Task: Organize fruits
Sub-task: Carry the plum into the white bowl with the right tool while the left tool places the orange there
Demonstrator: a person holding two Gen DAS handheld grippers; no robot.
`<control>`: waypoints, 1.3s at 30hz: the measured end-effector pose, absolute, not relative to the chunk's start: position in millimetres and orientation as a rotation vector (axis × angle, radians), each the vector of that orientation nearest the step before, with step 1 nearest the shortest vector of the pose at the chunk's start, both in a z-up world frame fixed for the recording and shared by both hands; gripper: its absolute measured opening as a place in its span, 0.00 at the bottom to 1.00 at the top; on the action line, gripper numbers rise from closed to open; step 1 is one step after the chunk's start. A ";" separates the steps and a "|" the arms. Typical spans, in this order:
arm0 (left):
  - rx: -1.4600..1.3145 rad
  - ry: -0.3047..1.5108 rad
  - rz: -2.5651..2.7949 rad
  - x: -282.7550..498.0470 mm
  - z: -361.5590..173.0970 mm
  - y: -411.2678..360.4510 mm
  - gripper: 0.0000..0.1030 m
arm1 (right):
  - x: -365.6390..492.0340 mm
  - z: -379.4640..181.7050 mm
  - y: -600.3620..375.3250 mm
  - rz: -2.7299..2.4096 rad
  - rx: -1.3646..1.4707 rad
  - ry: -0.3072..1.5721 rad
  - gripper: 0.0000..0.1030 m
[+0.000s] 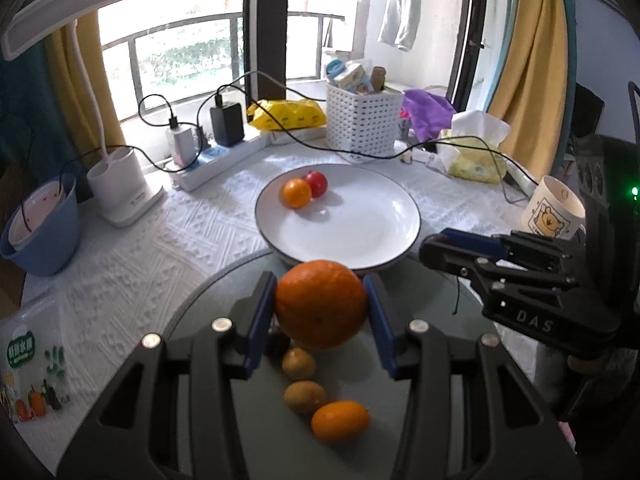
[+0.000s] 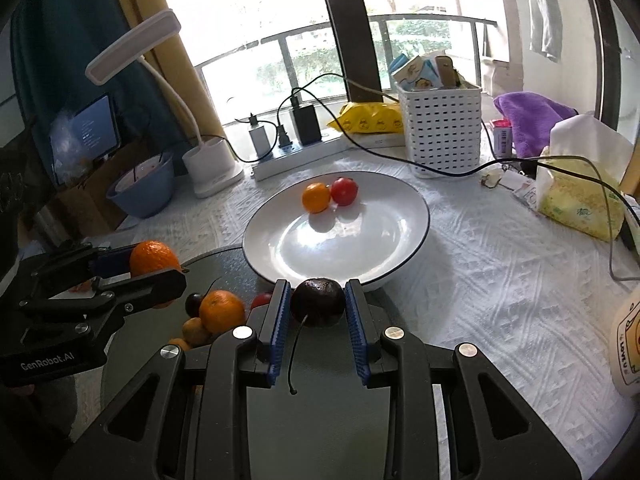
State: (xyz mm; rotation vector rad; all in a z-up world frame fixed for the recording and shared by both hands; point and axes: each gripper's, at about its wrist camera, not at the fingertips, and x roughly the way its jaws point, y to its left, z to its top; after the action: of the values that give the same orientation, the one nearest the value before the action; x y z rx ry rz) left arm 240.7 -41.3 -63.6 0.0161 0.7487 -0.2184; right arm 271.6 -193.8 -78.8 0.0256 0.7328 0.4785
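My left gripper (image 1: 320,310) is shut on a large orange (image 1: 320,304), held above the grey round tray (image 1: 224,308) just short of the white plate (image 1: 360,236). A small orange (image 1: 296,193) and a red fruit (image 1: 317,183) lie on the plate's far side. Two brownish fruits (image 1: 299,363) and a small orange fruit (image 1: 340,421) rest on the tray below. My right gripper (image 2: 316,292) is shut on a dark cherry (image 2: 318,302) with a long stem, at the plate's (image 2: 360,248) near rim. The left gripper (image 2: 152,268) appears at the left with its orange (image 2: 154,258).
Behind the plate stand a white basket (image 1: 362,120), a power strip (image 1: 216,164) with chargers and a cable across the cloth. A desk lamp base (image 1: 120,188) and a blue bowl (image 1: 44,232) sit left; a tissue pack (image 2: 580,196) and mug (image 1: 554,210) sit right.
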 end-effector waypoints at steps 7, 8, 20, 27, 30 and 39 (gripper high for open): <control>0.039 0.746 -0.236 254.6 -61.2 -48.1 0.45 | 283.1 -77.3 -201.8 0.462 0.027 0.723 0.29; 0.041 0.746 -0.238 256.8 -61.0 -48.8 0.45 | 284.9 -77.1 -202.5 0.460 0.027 0.722 0.29; 0.053 0.756 -0.258 287.6 -65.1 -53.4 0.45 | 310.5 -76.8 -205.5 0.446 0.020 0.723 0.29; 0.053 0.769 -0.263 306.7 -70.9 -53.8 0.45 | 323.5 -82.3 -203.1 0.447 0.011 0.739 0.29; 0.050 0.779 -0.266 314.5 -74.2 -54.3 0.45 | 329.1 -83.1 -201.3 0.448 0.005 0.740 0.29; 0.048 0.813 -0.268 335.3 -85.9 -53.6 0.45 | 351.3 -91.3 -190.3 0.451 -0.015 0.758 0.29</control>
State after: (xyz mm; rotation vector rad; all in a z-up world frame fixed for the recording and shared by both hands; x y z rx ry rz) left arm 335.3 -53.6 -85.9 0.0478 0.8134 -0.2681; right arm 351.3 -190.3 -91.3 -0.0147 0.7582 0.4513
